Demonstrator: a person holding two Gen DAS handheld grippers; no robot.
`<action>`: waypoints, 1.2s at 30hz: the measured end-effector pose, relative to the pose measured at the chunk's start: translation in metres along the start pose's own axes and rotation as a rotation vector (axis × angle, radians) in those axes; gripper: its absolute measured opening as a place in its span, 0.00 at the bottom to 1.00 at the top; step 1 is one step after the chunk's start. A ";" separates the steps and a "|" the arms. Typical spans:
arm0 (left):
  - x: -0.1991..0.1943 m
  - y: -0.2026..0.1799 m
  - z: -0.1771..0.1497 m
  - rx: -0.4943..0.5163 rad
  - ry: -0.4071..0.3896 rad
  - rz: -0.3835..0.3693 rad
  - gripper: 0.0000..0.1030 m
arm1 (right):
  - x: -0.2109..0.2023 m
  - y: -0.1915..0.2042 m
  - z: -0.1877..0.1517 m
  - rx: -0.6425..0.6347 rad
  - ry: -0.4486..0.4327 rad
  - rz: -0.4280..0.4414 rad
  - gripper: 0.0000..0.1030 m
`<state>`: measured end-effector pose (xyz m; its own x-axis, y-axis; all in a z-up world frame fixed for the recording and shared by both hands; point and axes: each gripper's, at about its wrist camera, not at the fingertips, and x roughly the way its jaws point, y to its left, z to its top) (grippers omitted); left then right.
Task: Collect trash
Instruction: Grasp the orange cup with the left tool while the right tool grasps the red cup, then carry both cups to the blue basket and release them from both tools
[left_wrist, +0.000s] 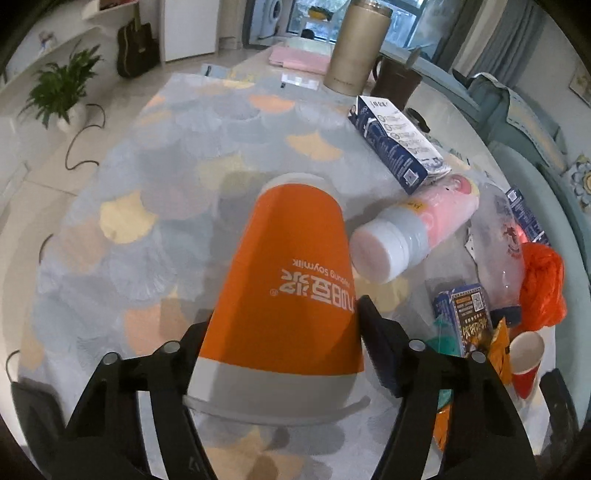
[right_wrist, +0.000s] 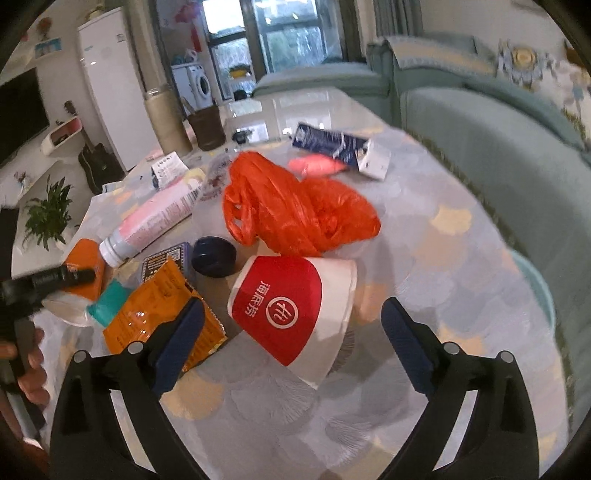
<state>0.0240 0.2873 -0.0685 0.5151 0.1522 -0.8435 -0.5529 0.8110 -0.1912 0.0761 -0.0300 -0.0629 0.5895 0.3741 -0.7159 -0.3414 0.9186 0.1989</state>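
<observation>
Two paper cups are the nearest trash, one at each gripper. In the left wrist view the orange cup (left_wrist: 291, 280) stands upside down on the table (left_wrist: 155, 177), and the left gripper (left_wrist: 284, 332) has its fingers on either side of it: the left finger looks flush with the cup's side, while the blue pad of the right finger (left_wrist: 373, 343) sits at the cup's edge, and I cannot tell whether it presses. In the right wrist view the red-and-white cup (right_wrist: 295, 310) lies on its side near the table's front edge, its mouth toward the right, and the right gripper (right_wrist: 291, 332) stands with its jaws wide apart around it, neither pad touching.

Just beyond the orange cup a pink bottle (left_wrist: 410, 232) with a white cap lies on its side, and past that a blue-and-white carton (left_wrist: 399, 140). Behind the red cup is a crumpled orange plastic bag (right_wrist: 299, 206), with a dark round lid (right_wrist: 214, 256) to its left and an orange snack wrapper (right_wrist: 162, 314) partly under the right gripper's left finger. A second blue carton (right_wrist: 332, 142) lies toward the far edge beside the sofa (right_wrist: 498, 155). A tall beige flask (left_wrist: 358, 44) and a brown mug (left_wrist: 395, 81) stand at the far end. A hand (right_wrist: 33, 365) shows at the left of the right wrist view.
</observation>
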 end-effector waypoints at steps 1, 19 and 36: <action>-0.001 -0.001 -0.001 0.007 -0.006 0.008 0.61 | 0.006 -0.002 0.003 0.026 0.020 0.007 0.90; -0.055 -0.032 0.001 0.057 -0.219 -0.072 0.58 | 0.011 -0.006 0.010 0.045 0.054 -0.012 0.75; -0.106 -0.253 -0.046 0.396 -0.271 -0.392 0.58 | -0.105 -0.153 0.061 0.124 -0.175 -0.223 0.75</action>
<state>0.0789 0.0399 0.0459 0.8073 -0.1041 -0.5809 -0.0305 0.9757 -0.2172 0.1104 -0.2019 0.0229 0.7607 0.1680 -0.6270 -0.1040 0.9850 0.1377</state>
